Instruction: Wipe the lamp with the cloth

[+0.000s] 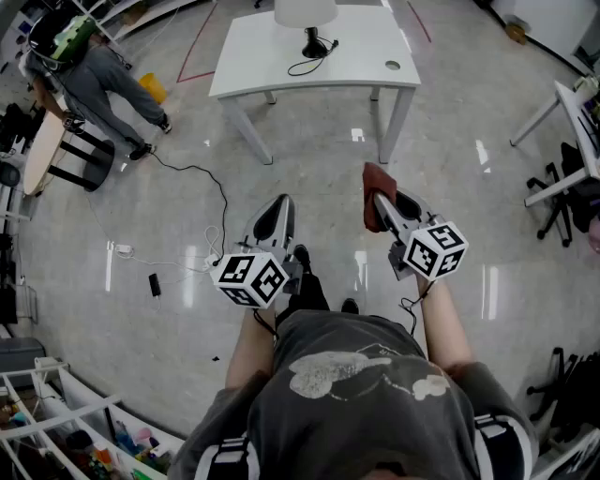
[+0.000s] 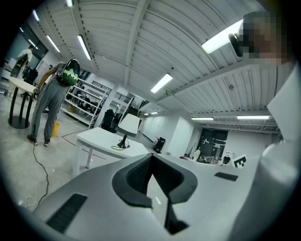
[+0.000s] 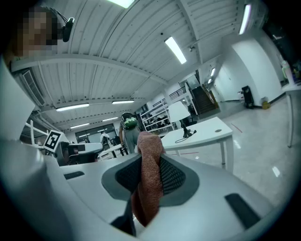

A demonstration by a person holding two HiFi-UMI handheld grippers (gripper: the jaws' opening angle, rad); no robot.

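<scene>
The lamp [image 1: 306, 11], with a white shade and a black base, stands on a white table [image 1: 281, 67] ahead of me, its cord coiled beside it. It also shows far off in the left gripper view as the lamp [image 2: 129, 124], and in the right gripper view as the lamp [image 3: 178, 112]. My right gripper [image 1: 382, 202] is shut on a red-brown cloth [image 1: 374, 186], well short of the table. The cloth [image 3: 149, 175] hangs folded between the jaws. My left gripper [image 1: 279, 210] is shut on nothing and held low beside the right one, also far from the lamp.
A person with a green backpack [image 1: 94, 80] stands at the far left by a round wooden table [image 1: 42, 150]. A cable [image 1: 199, 211] trails over the floor. Office chairs [image 1: 562, 202] and another white desk [image 1: 579, 108] are on the right. Shelving [image 1: 56, 417] is behind me, left.
</scene>
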